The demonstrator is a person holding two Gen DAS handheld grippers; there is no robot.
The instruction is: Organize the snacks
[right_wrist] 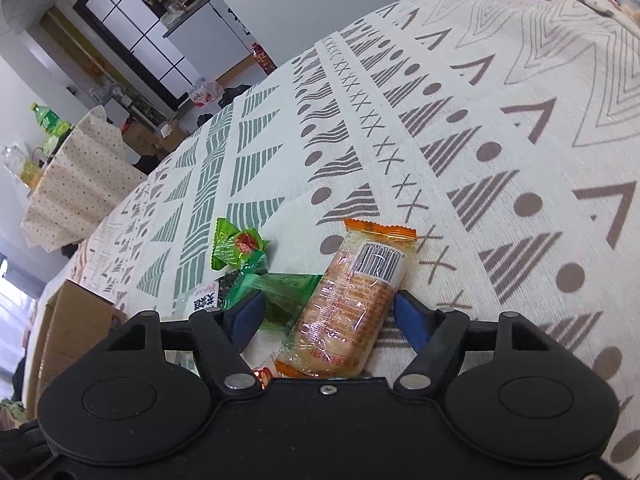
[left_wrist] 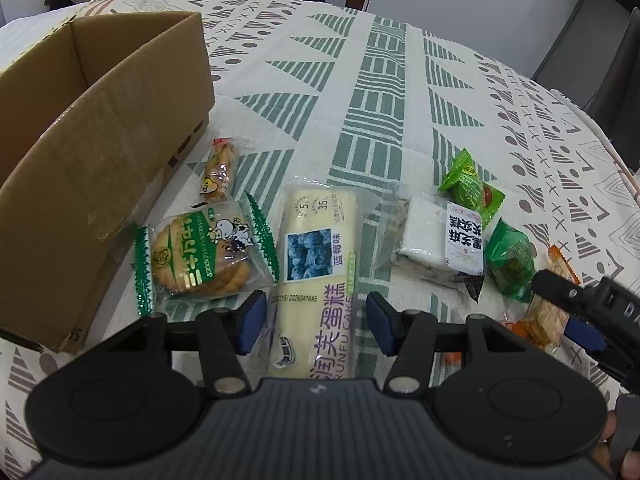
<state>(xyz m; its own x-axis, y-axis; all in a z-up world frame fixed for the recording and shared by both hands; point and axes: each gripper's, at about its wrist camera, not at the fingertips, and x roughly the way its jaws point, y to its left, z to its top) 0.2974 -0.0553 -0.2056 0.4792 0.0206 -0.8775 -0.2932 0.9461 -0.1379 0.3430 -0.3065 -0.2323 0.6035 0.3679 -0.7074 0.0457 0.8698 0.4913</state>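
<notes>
My left gripper is open, its blue pads either side of a long blueberry cake pack lying on the tablecloth. Left of it lie a green biscuit pack and a small cracker pack. To the right lie a white rice-cake pack, a green candy and a dark green pack. My right gripper is open around an orange-ended wafer pack, its left pad next to the dark green pack. It shows at the right of the left wrist view.
An open cardboard box stands on the table at the left, also seen in the right wrist view. The patterned tablecloth covers a round table. A second clothed table with bottles stands beyond.
</notes>
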